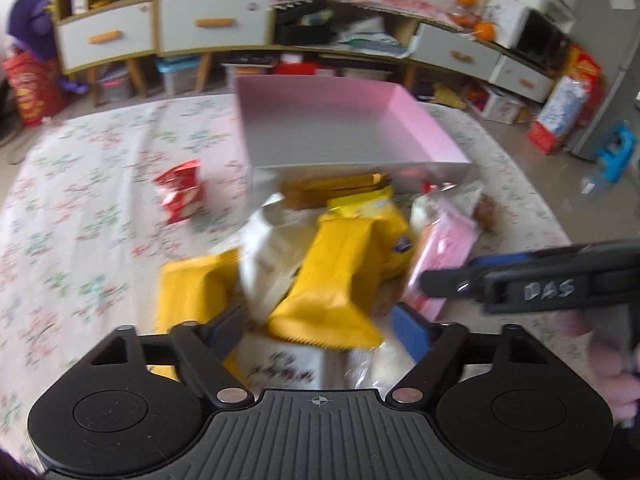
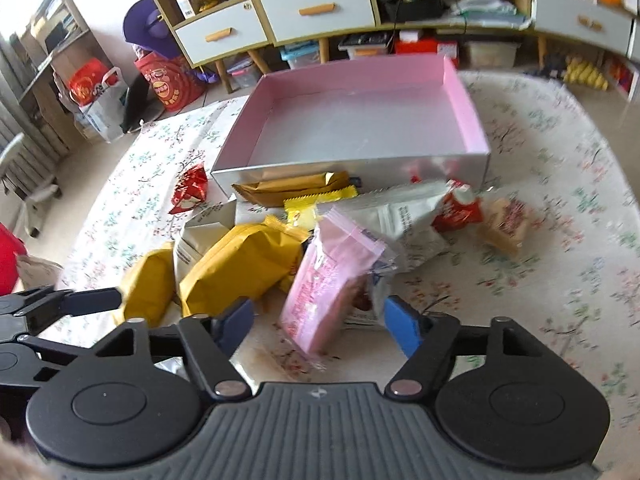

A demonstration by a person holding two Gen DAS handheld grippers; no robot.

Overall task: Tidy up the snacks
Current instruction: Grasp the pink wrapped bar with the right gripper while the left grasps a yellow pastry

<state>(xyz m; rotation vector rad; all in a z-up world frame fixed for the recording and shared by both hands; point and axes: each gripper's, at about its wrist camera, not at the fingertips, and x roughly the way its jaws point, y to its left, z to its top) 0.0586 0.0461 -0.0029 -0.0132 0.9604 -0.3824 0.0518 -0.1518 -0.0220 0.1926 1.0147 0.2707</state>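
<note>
Left wrist view: we see the left gripper (image 1: 320, 330) with jaws about half open around the tall yellow crinkle-edged snack packet (image 1: 340, 276), which stands tilted between the blue pads; whether the pads actually press on it we cannot tell through the blur. The packet's long axis runs away from us toward the shallow pink-lined cardboard box (image 1: 424, 120), which sits straight ahead on the floral tablecloth (image 1: 80, 240), open side up and with nothing visible inside.

From the right wrist view, the right gripper (image 2: 318, 322) is likewise half open, straddling the pink plastic snack pouch (image 2: 324, 300). The pouch stands on end, leaning toward the box. The right pad looks close against it, the left pad apart, so we cannot confirm a grip.

The remaining pile of yellow, white and red packets lies just in front of the box's near wall. A small red wrapper (image 2: 190, 194) lies to the left of that wall.

We judge both hands about equally near the box; each load must clear the near wall, travelling forward.
</note>
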